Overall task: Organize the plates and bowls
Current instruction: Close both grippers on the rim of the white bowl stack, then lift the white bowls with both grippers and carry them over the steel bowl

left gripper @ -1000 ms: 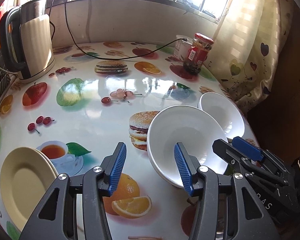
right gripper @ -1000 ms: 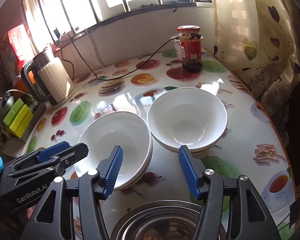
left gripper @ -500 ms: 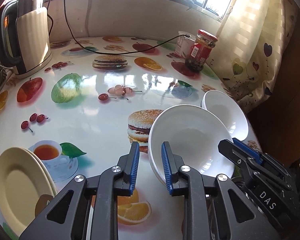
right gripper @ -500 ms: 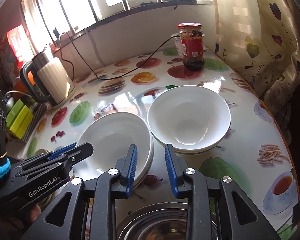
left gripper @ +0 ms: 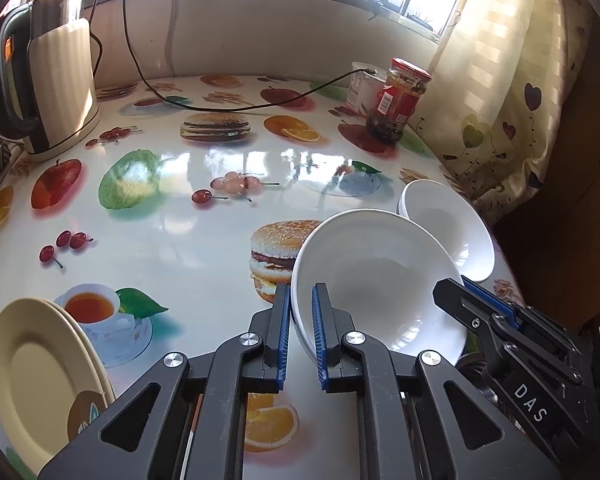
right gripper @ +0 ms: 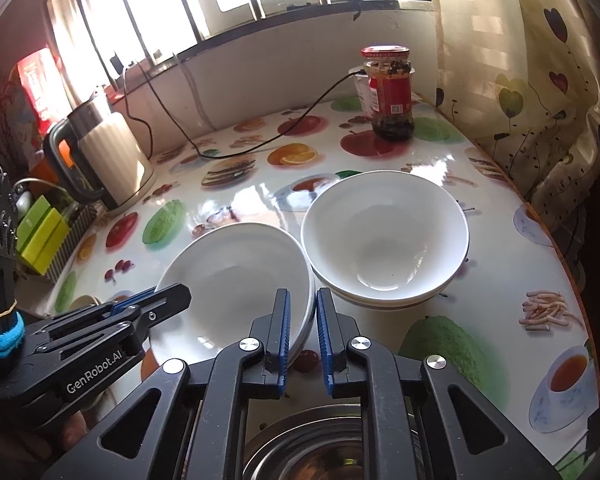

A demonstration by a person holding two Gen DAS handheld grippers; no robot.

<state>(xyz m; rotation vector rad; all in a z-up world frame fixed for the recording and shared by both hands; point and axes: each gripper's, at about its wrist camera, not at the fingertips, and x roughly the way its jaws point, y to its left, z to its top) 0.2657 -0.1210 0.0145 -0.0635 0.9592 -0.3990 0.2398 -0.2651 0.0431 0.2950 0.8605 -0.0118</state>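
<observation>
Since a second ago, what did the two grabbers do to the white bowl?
Both closed their jaws on the near white bowl: the left gripper pinched one side of its rim, the right gripper the other, and the bowl now sits tilted. The other white bowl, cream plates, kettle and jar stayed put.

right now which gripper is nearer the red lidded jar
Right. The right gripper grips the near white bowl's rim on the jar's side; the left gripper clamps the opposite rim.
</observation>
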